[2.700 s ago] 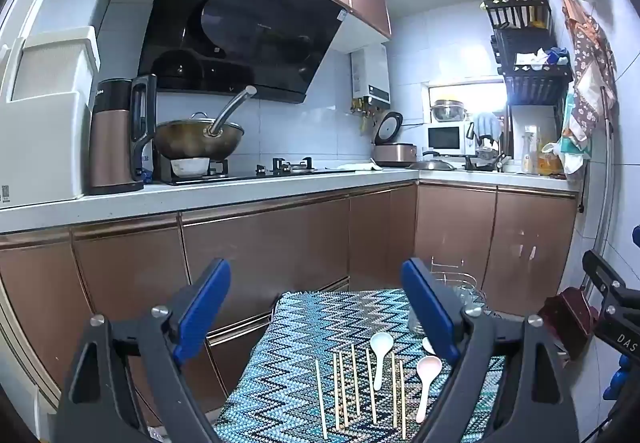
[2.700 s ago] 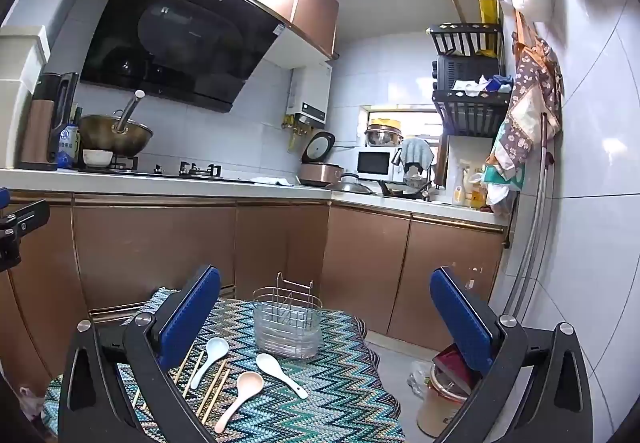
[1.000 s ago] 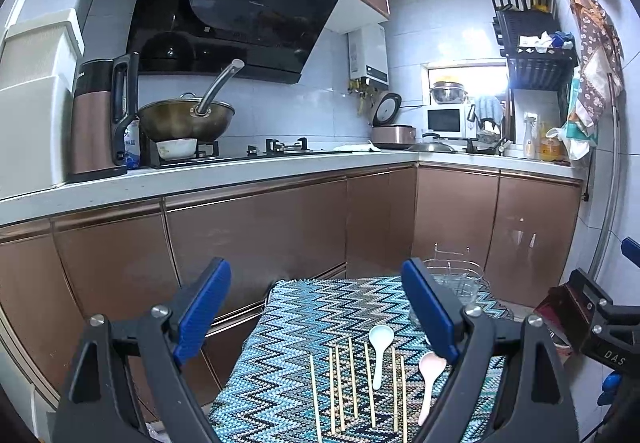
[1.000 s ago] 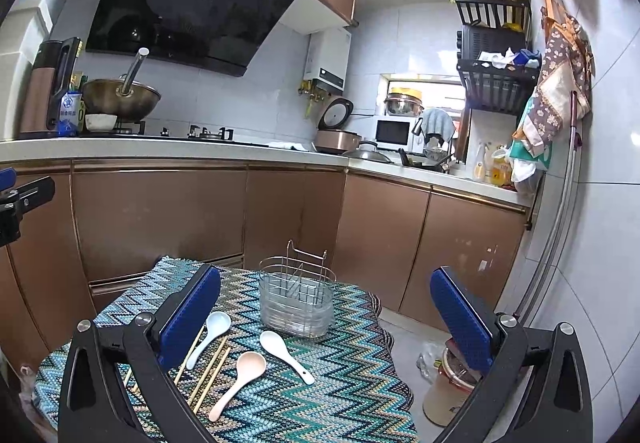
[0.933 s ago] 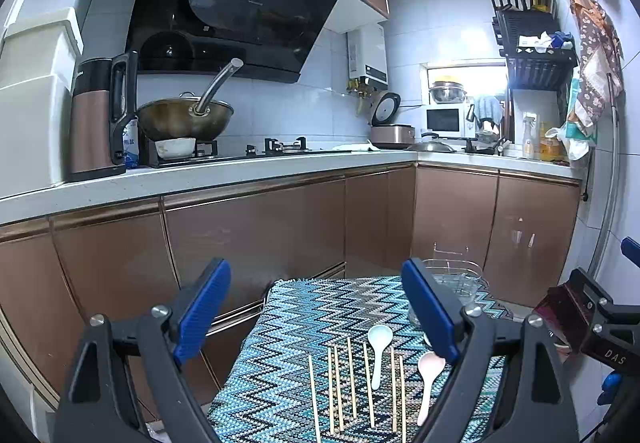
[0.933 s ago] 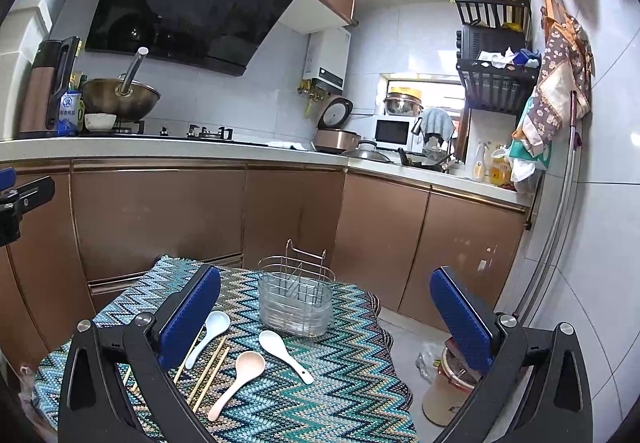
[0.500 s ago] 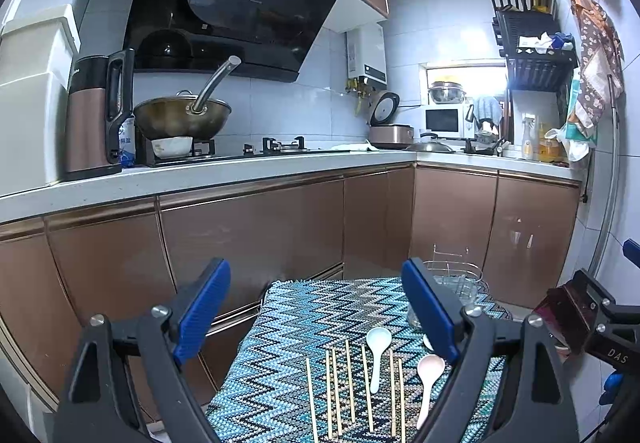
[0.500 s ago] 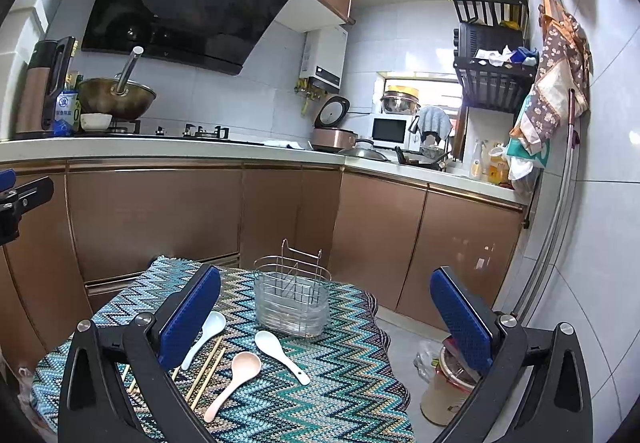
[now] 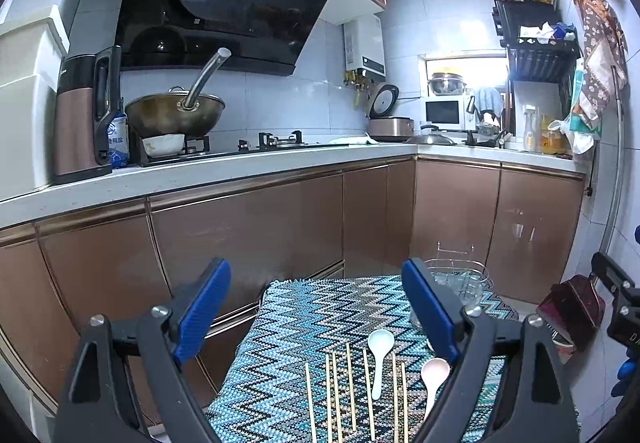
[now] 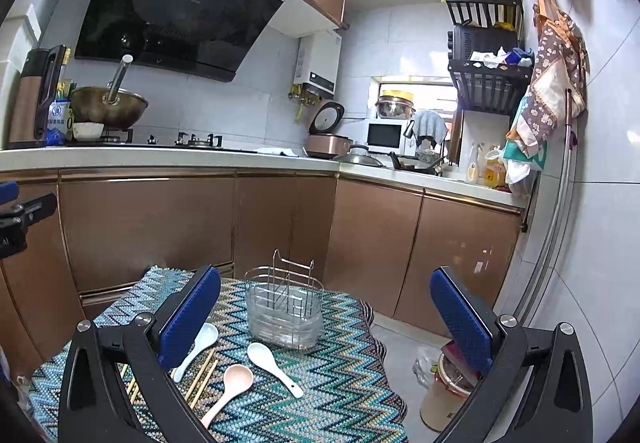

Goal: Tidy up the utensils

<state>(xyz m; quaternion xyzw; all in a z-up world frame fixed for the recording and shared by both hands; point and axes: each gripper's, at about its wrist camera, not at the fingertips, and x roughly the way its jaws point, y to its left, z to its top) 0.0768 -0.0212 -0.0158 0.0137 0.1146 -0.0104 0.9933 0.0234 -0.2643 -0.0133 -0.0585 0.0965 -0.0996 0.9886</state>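
A small table under a zigzag cloth [image 9: 320, 307] carries several wooden chopsticks [image 9: 338, 395] laid side by side. Beside them lie a white spoon [image 9: 380, 355] and a pink spoon [image 9: 432, 379]. A wire utensil holder [image 10: 286, 307] in a clear base stands at the table's far side. In the right wrist view a second white spoon [image 10: 272, 361] lies in front of the holder, near the pink spoon [image 10: 232, 387]. My left gripper [image 9: 316, 295] hovers open above the chopsticks, holding nothing. My right gripper [image 10: 326, 317] is open and empty, facing the holder.
Brown cabinets [image 9: 260, 227] under a white counter run behind the table, with a wok [image 9: 176, 115] on the stove. A small bin [image 10: 444, 391] stands on the floor right of the table, next to the tiled wall [image 10: 580, 243].
Both views have drifted slightly, so the table and holder sit a little differently in frame. The utensils have not moved and both grippers have stayed open.
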